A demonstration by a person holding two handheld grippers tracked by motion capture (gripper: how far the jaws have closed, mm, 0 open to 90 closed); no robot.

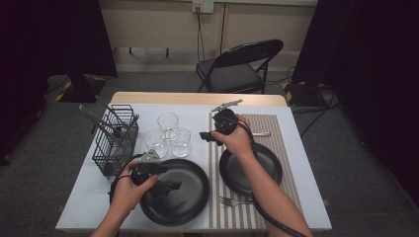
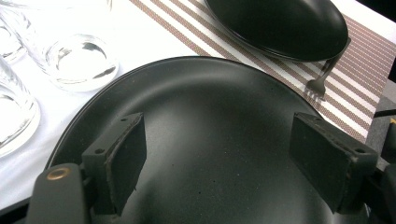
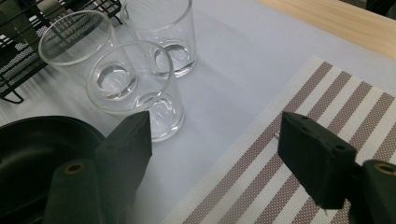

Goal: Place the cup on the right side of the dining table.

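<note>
The table (image 1: 89, 197) wears a white cloth with bare wood along its far edge; a striped mat (image 1: 284, 133) covers its right half. Beyond stand a folding chair (image 1: 239, 64) on grey carpet (dark curtains hang on either side). The left gripper (image 1: 170, 186) hovers over the big plate (image 1: 195, 197), jaws wide, holding nothing. The right gripper (image 1: 203, 136), likewise wide and empty, points at three glasses (image 1: 168, 134) beside the wire basket (image 1: 116, 143). A smaller plate (image 1: 269, 168) and fork (image 1: 232, 201) lie on the mat.

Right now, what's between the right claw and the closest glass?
Nothing. In the right gripper view, the open right claw points at the nearest glass, with bare white tabletop and the striped placemat's edge between them.
</note>
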